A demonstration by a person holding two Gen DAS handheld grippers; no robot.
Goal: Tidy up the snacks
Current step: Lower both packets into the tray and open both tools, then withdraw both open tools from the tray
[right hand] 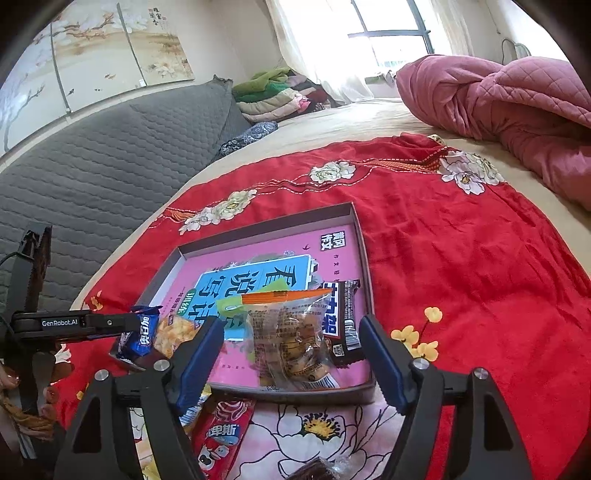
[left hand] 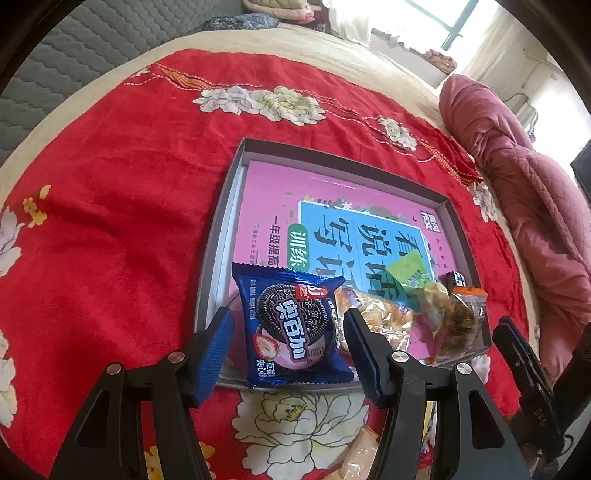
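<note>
Nearest you, both grippers hang over a red plush blanket printed with big white and yellow flowers, spread across a beige bed. On the blanket just below your right gripper lie a red snack wrapper and a dark brown piece at the bottom edge, still outside the tray.

Your right gripper is released: its blue ribbed pads stand wide on either side of a clear crinkly bag of brown snacks with an orange top strip, and they do not press it. The bag lies in the near part of the tray. Just beside it, toward the tray's right wall, sits a dark chocolate bar wrapper.

Your left gripper tilts steeply down, and its jaws are apart too. A glossy blue cookie packet lies between the ribbed pads at the tray's near edge, its lower end overhanging the rim; whether a pad touches it you cannot tell. Next to it rest a clear bag of golden crackers and a small green packet.

The tray is a shallow grey cardboard box lid, rectangular, with a pink and blue workbook flat on its floor.

Farther off lie a rumpled pink quilt, a grey quilted headboard, folded clothes, a bright curtained window and a painted wall panel
</note>
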